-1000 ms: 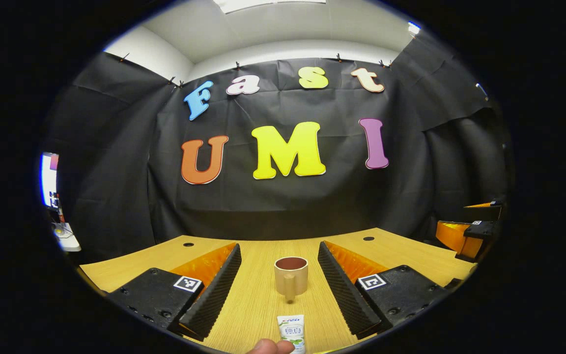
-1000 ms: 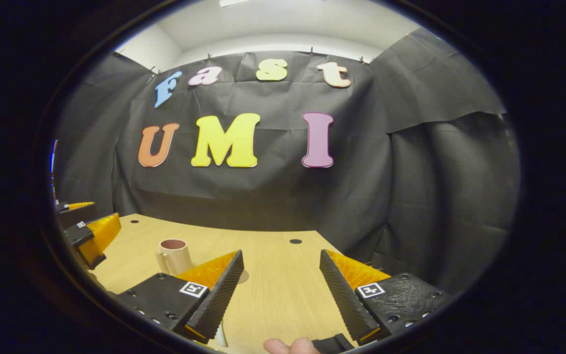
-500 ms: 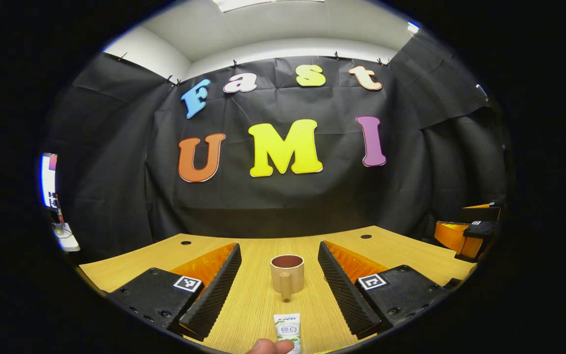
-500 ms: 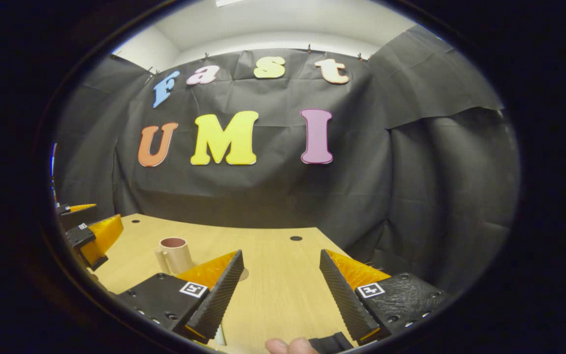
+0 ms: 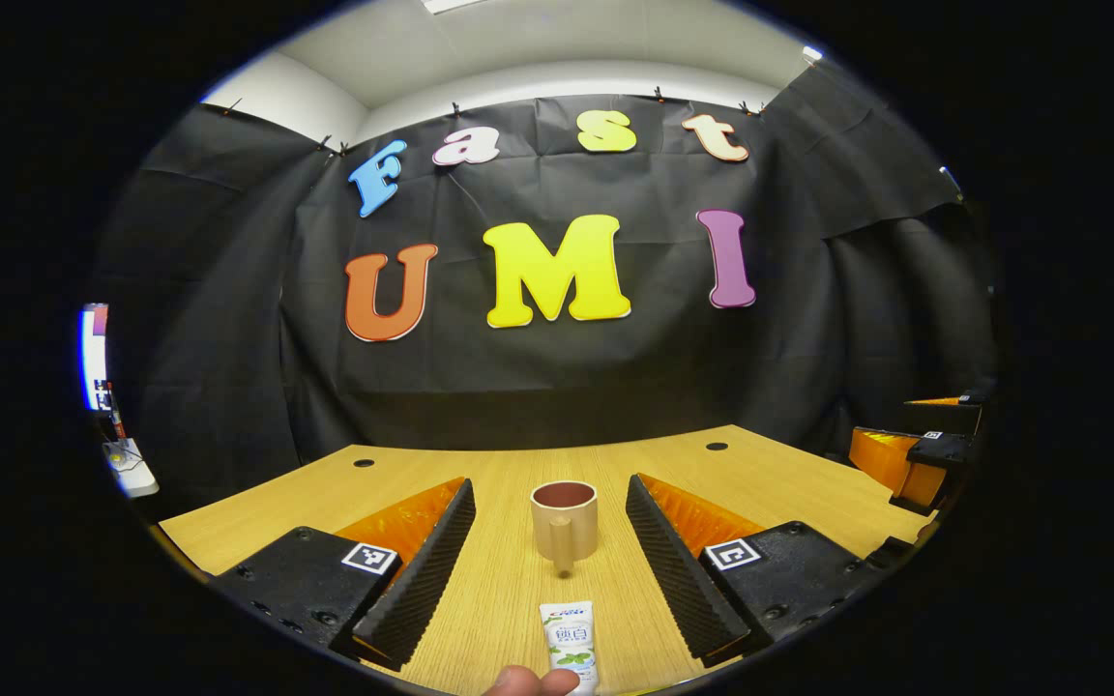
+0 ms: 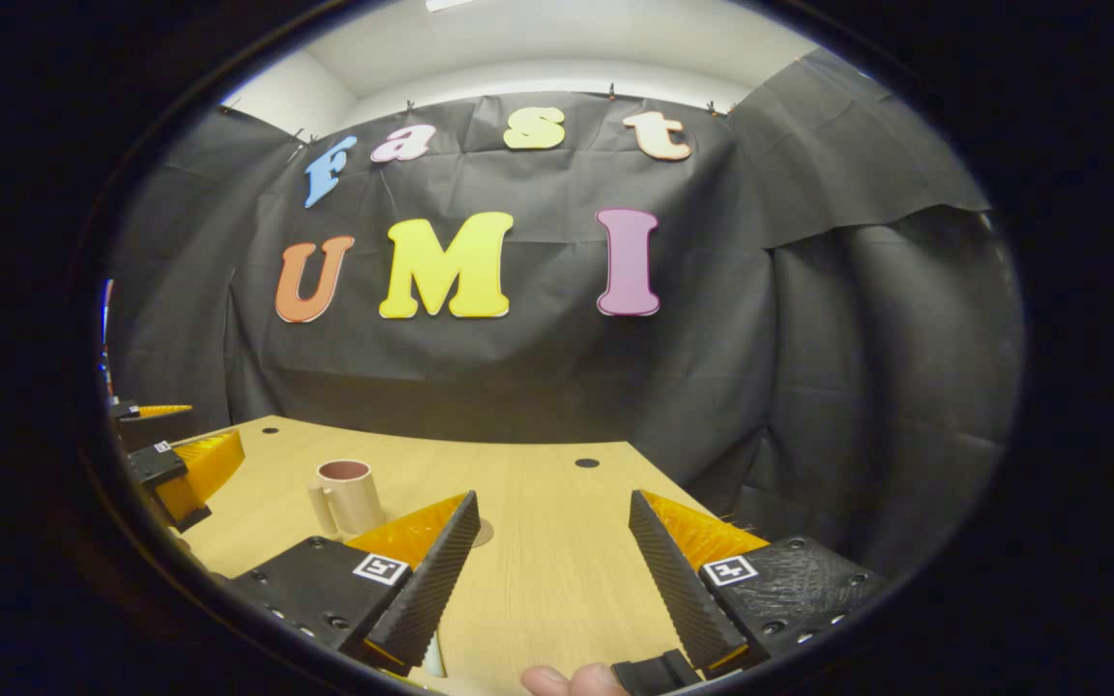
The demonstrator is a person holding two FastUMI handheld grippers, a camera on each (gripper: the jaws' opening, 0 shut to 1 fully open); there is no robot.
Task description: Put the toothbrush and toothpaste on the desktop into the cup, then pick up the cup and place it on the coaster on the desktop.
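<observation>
A beige cup (image 5: 564, 520) with a dark inside stands upright on the wooden desktop (image 5: 770, 474), its handle toward me, just beyond my open left gripper (image 5: 549, 481). The white toothpaste tube (image 5: 568, 646) lies flat on the desk between that gripper's fingers, close to the camera. In the right gripper view the cup (image 6: 349, 495) stands at the left. A round coaster (image 6: 483, 531) peeks out behind the left finger of my open right gripper (image 6: 554, 495). A pale slender object (image 6: 432, 658), perhaps the toothbrush, shows under that finger.
The right gripper (image 5: 891, 430) hovers at the desk's right edge in the left gripper view. The left gripper (image 6: 209, 425) shows at the far left of the right gripper view. Cable holes (image 6: 587, 463) mark the desk's back. A thumb (image 6: 567, 680) shows at the bottom.
Both views have shifted slightly, so the cup sits a little higher in them and more of the toothpaste tube shows. Both grippers stay open and nothing on the desk has moved.
</observation>
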